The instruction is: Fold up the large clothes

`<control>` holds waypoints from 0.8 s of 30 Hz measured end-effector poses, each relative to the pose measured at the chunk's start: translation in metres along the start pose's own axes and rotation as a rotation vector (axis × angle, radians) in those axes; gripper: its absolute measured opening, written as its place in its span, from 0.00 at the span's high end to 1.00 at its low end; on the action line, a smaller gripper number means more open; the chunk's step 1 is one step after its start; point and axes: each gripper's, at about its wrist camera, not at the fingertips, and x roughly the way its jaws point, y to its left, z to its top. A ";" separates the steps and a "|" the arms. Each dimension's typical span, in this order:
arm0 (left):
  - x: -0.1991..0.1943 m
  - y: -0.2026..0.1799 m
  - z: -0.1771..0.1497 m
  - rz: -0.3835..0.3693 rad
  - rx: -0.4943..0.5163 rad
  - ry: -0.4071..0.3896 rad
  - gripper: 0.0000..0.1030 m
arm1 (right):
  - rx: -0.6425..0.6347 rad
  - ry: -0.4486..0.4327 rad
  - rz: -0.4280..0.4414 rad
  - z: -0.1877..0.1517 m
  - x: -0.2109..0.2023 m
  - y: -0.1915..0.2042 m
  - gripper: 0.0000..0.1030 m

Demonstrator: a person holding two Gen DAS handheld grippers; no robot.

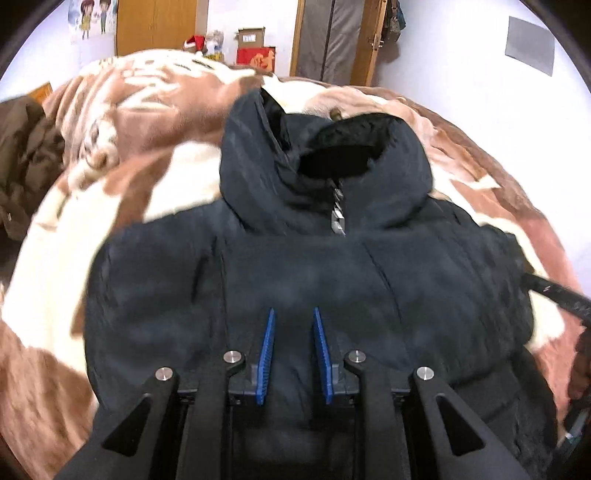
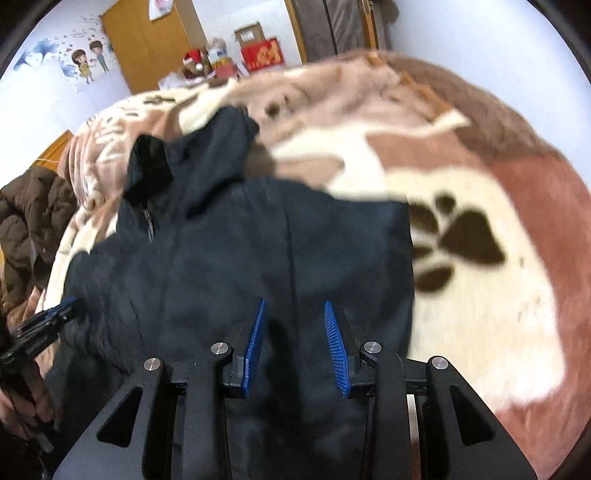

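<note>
A dark navy hooded puffer jacket (image 1: 295,266) lies front up on the bed, hood (image 1: 343,155) at the far end and zip pull (image 1: 338,218) below the collar. My left gripper (image 1: 294,317) is over its lower middle, blue pads narrowly apart with thick jacket fabric between them. In the right wrist view the jacket (image 2: 221,240) fills the centre. My right gripper (image 2: 294,306) holds a dark fold of it near the jacket's right edge. The left gripper (image 2: 48,317) and the hand holding it show at that view's left edge. Motion blur softens both views.
A fleece blanket (image 2: 480,221) in brown, pink and cream with paw prints covers the bed. A brown puffer coat (image 1: 26,166) is heaped at the left. Beyond the bed stand a wooden wardrobe (image 1: 159,22), a red box (image 1: 256,57) and a doorway.
</note>
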 end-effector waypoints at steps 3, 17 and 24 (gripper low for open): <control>0.029 0.015 0.013 0.017 -0.058 0.038 0.77 | -0.013 0.023 0.013 0.017 0.022 0.011 0.67; 0.056 0.024 -0.006 0.010 -0.051 0.034 0.74 | -0.040 0.087 -0.014 -0.002 0.066 0.015 0.67; 0.011 0.033 0.007 -0.051 -0.085 0.048 0.64 | -0.046 0.034 0.009 0.015 0.012 0.032 0.62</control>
